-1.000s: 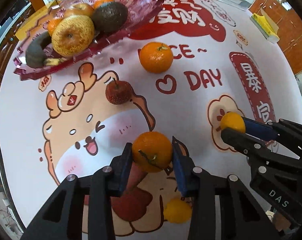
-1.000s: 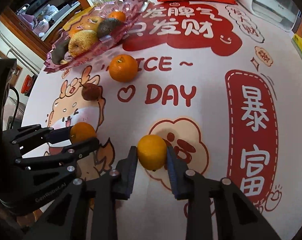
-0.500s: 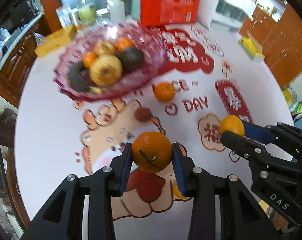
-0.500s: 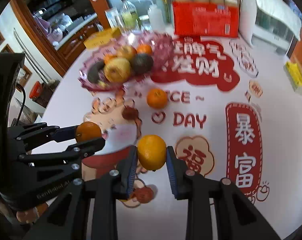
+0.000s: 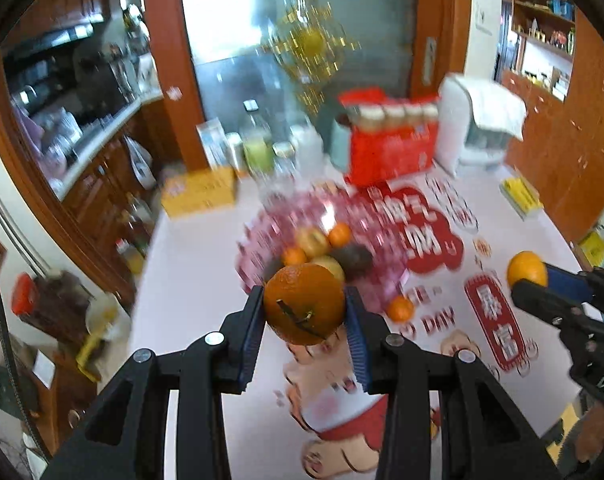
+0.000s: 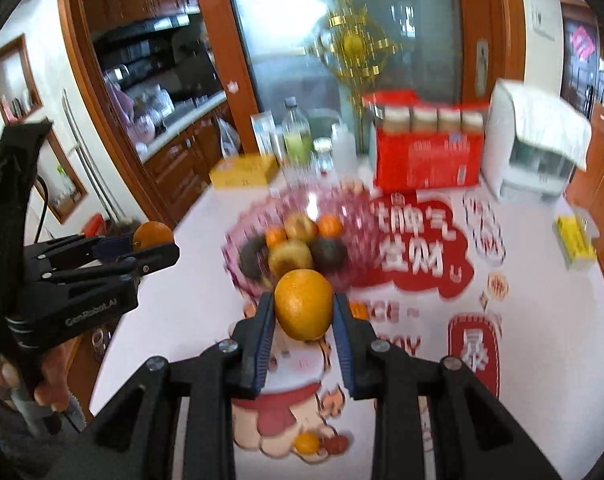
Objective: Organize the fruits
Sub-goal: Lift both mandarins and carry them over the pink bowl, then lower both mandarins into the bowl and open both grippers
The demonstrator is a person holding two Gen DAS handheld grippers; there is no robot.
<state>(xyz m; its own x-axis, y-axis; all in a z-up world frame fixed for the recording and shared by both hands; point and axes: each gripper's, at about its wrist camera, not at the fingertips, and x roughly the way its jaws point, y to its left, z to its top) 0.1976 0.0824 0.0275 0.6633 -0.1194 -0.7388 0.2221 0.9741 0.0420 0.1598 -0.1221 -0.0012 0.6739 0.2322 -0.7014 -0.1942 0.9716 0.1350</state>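
Note:
My left gripper (image 5: 305,297) is shut on a stemmed orange (image 5: 302,314) and hangs high above the printed tablecloth. My right gripper (image 6: 303,300) is shut on a yellower orange (image 6: 302,308) at a similar height. Each shows in the other's view: the right gripper (image 5: 531,277) at the right edge, the left gripper (image 6: 158,243) at the left. Beyond both stands the pink glass bowl (image 5: 258,240) (image 6: 236,242), holding several pears, oranges and dark fruits. A loose orange (image 5: 400,308) lies on the cloth near the bowl. A small orange (image 6: 307,442) and a red fruit (image 6: 337,444) lie below the right gripper.
At the table's far end stand a red carton (image 6: 426,160), a white appliance (image 6: 538,152), bottles (image 6: 296,136) and a yellow box (image 6: 244,170). A yellow packet (image 6: 574,240) lies at the right edge. Wooden cabinets run along the left.
Both grippers have risen well above the table with their oranges and tipped upward. The bowl and cloth now look smaller and farther below, and the room behind has come into view.

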